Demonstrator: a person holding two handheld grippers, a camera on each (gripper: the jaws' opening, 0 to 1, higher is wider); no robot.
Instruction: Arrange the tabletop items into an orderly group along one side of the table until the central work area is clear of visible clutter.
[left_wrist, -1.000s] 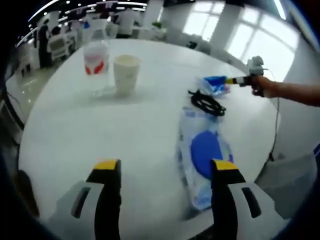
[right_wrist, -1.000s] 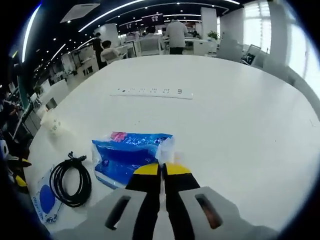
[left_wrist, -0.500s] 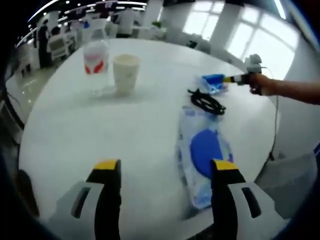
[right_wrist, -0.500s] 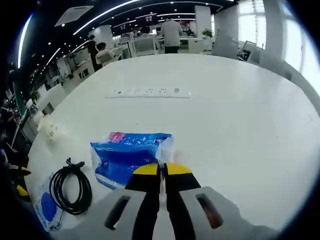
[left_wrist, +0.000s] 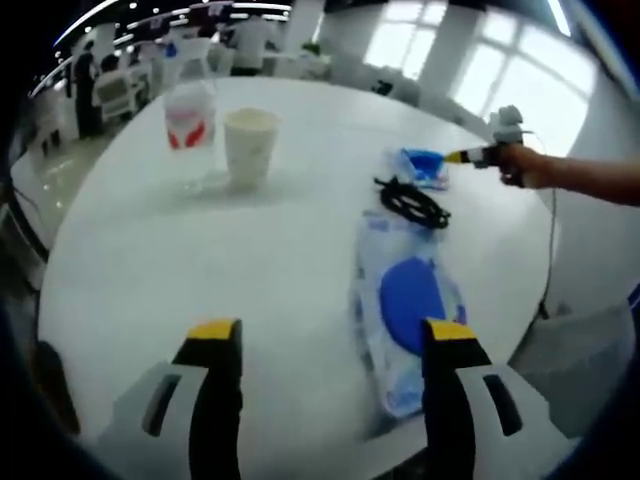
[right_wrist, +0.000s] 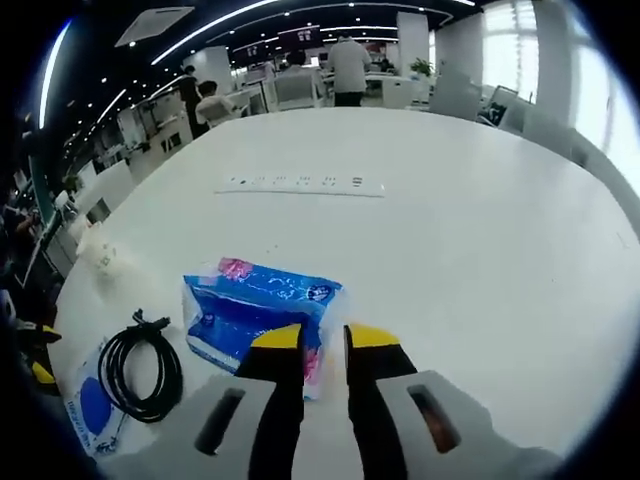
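The right tongs (right_wrist: 322, 338) stood slightly parted over the near edge of the blue packet (right_wrist: 258, 312), which lay flat on the table (right_wrist: 480, 230); the left tongs (left_wrist: 328, 332) gaped wide, a pouch (left_wrist: 405, 305) just ahead

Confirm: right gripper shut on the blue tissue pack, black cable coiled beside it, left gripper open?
Not quite. The right gripper is open: the right gripper view shows a gap between its fingers, with the blue tissue pack lying on the table. The black cable is coiled beside it, and the left gripper is open.
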